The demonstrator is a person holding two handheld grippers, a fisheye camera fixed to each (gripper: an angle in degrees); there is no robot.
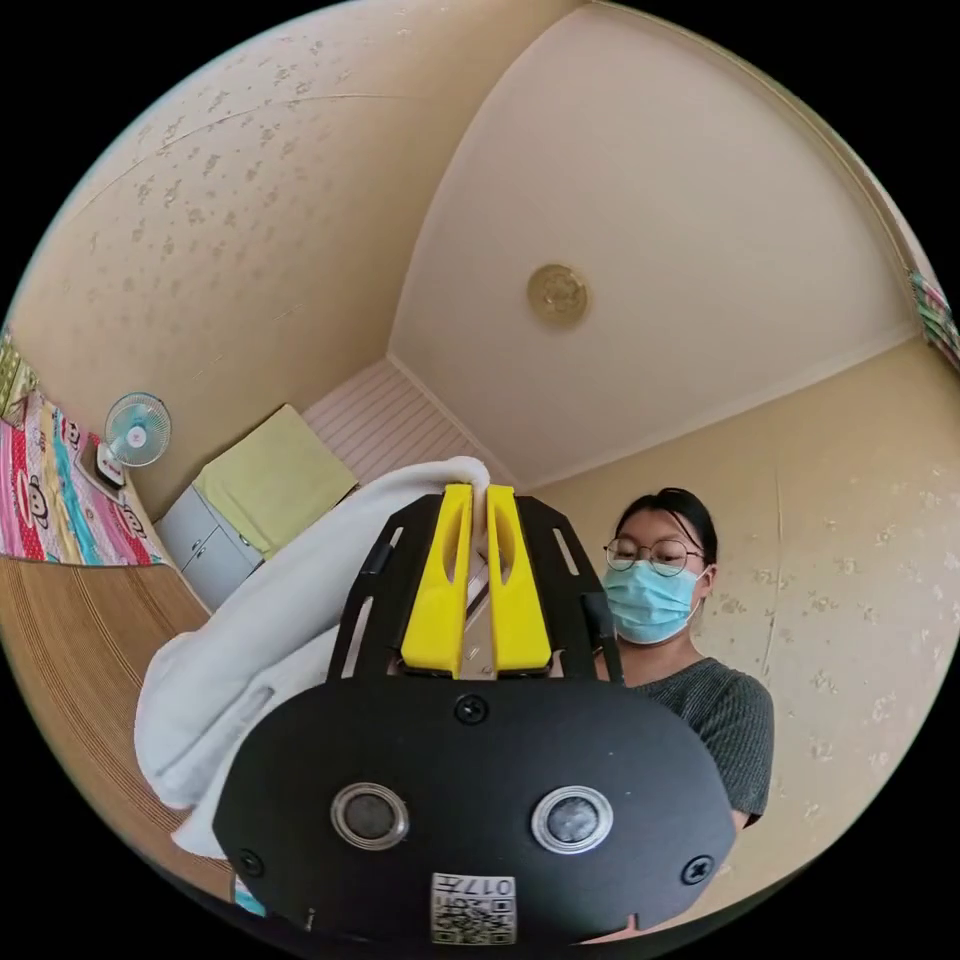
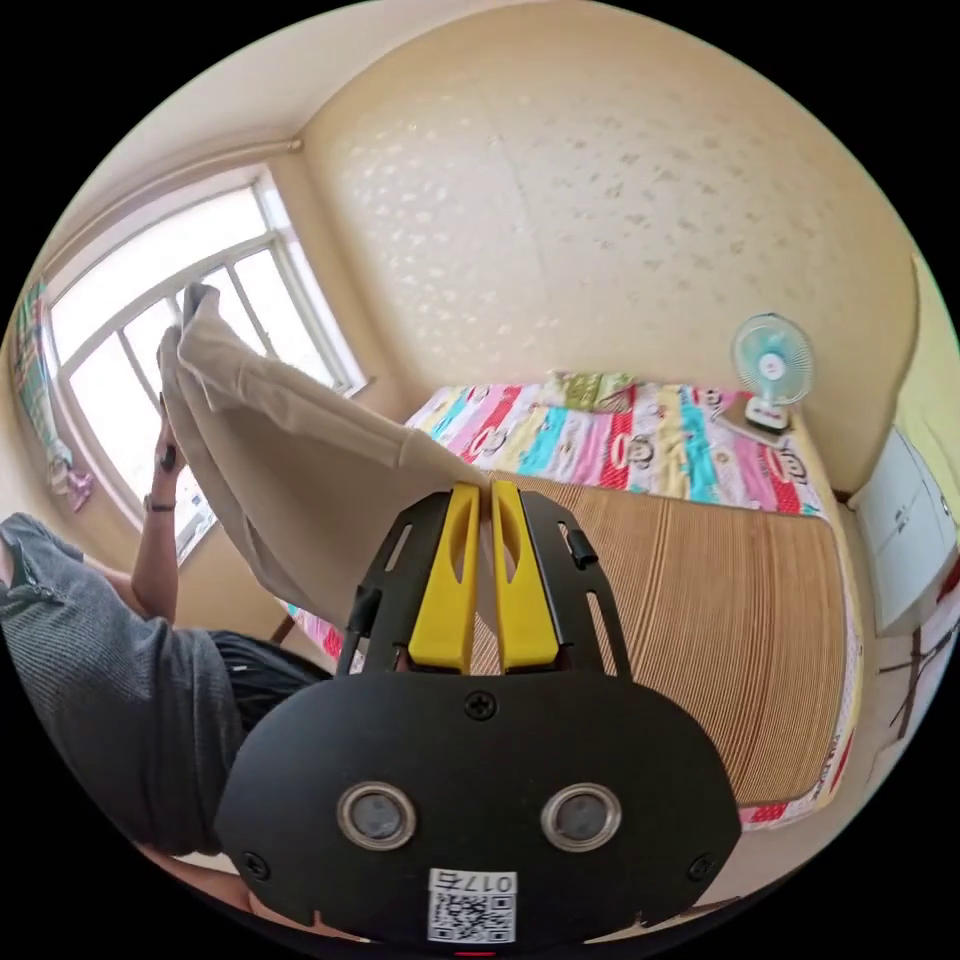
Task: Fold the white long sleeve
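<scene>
Garment is up in the air, so this reads as the lift-and-spread step before any fold is laid. Left gripper (image 1: 478, 500) w/ yellow jaws is clamped on a bunched edge of the white long-sleeve top of soft, thick fabric (image 1: 250, 640), which drapes down past the jaws toward the woven straw-coloured bed mat (image 1: 70, 640). Right gripper (image 2: 480, 492), also yellow-jawed, has both jaws pressed on another edge of the same top (image 2: 290, 450); from there the cloth stretches up and away toward the bright window (image 2: 130, 300), where the other gripper looks to hold the far end high, tho it's too dark to make out well.

Cloth looks cream against the light, smooth across the stretched part, w/ a few long creases, thicker and rolled near the left jaws. Sleeves can't be told apart from the body.

Next move, as I judge it: lower it flat onto the bed mat (image 2: 700, 620), keeping both pinches firm and the span taut so it lands w/o wrinkles.
</scene>
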